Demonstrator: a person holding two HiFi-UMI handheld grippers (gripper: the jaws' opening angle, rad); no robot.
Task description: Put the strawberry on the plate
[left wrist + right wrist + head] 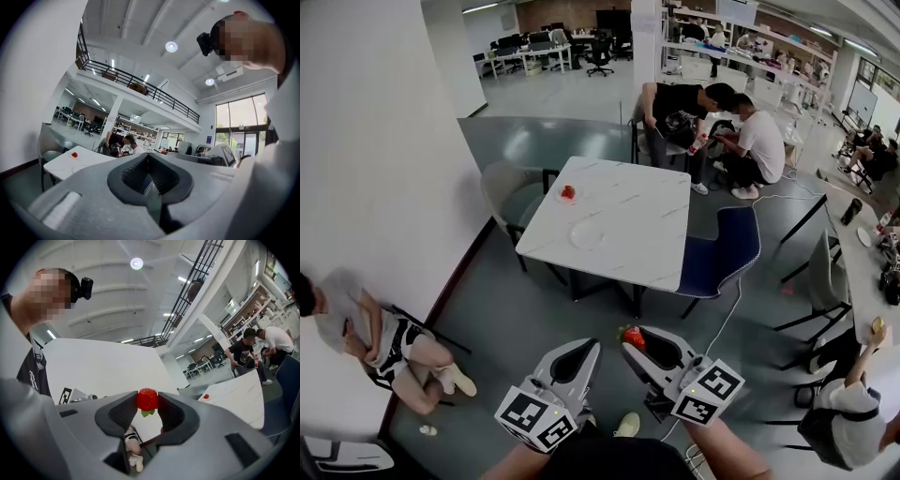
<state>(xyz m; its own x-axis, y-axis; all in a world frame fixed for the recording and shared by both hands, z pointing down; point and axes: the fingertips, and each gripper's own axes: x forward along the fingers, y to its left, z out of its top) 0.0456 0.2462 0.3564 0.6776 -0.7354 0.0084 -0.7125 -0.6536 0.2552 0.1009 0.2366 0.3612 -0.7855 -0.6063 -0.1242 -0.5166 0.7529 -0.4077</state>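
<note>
A red strawberry (147, 400) with a green leaf is pinched between the tips of my right gripper (148, 401). In the head view, that strawberry (632, 337) and the right gripper (630, 341) hang low over the floor, well short of the white table (628, 211). An empty white plate (586, 235) lies near the table's front left. A smaller dish with a red thing (567, 194) sits at the table's left edge. My left gripper (592, 347) is beside the right one. Its jaws meet at the tip with nothing between them (149, 158).
A blue chair (722, 248) stands at the table's right and a grey chair (511, 192) at its left. Two people (722, 127) sit beyond the table. One person (370, 328) sits on the floor by the left wall. Desks and another person (853, 394) line the right side.
</note>
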